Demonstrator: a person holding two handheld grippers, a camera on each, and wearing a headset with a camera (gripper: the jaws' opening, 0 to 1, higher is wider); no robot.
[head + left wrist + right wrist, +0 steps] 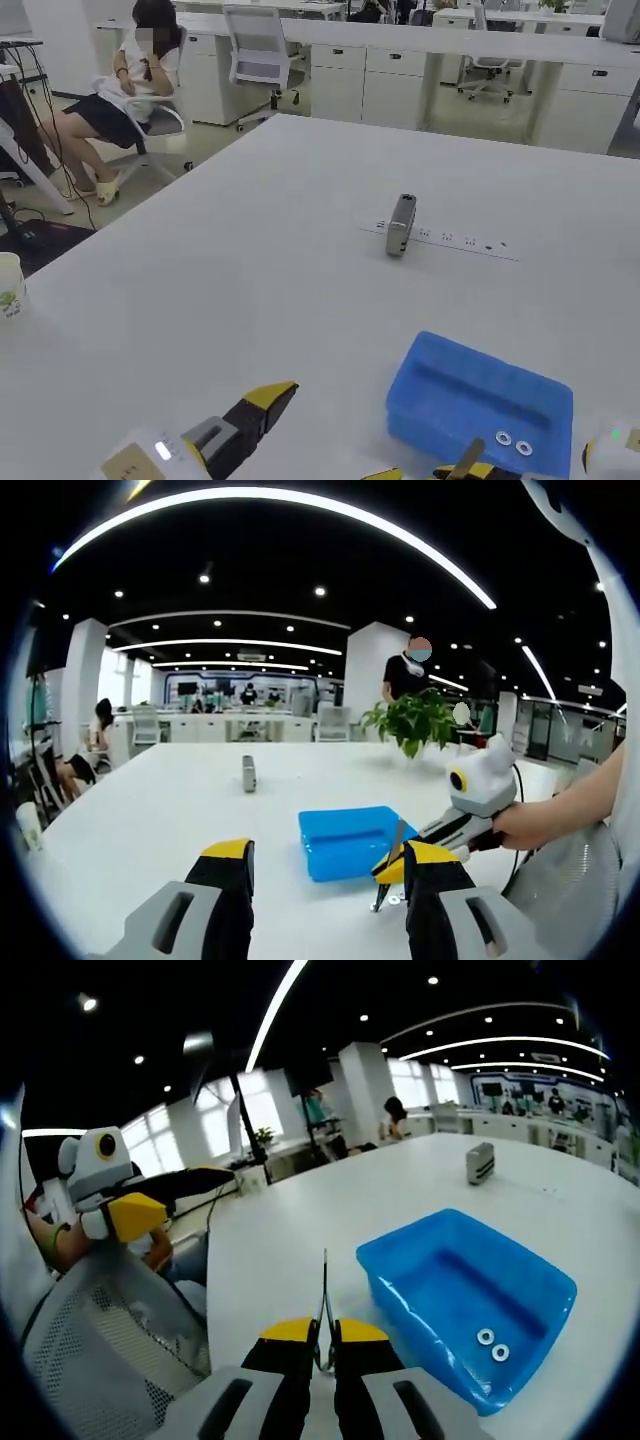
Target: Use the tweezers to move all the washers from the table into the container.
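Two washers [485, 1337] lay side by side in the one container [450, 1290]. My right gripper [322, 1335] pinched one tweezers [324, 1300], tips seemingly just above the table [280, 1230] beside it. My left gripper [328, 852] hovered level, jaws wide.

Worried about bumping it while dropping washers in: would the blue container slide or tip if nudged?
Probably slides rather than tips: the blue container is low and wide, resting unheld on the smooth white table. It is likely light, holding just two small washers, so a knock from the tweezers could shift it.
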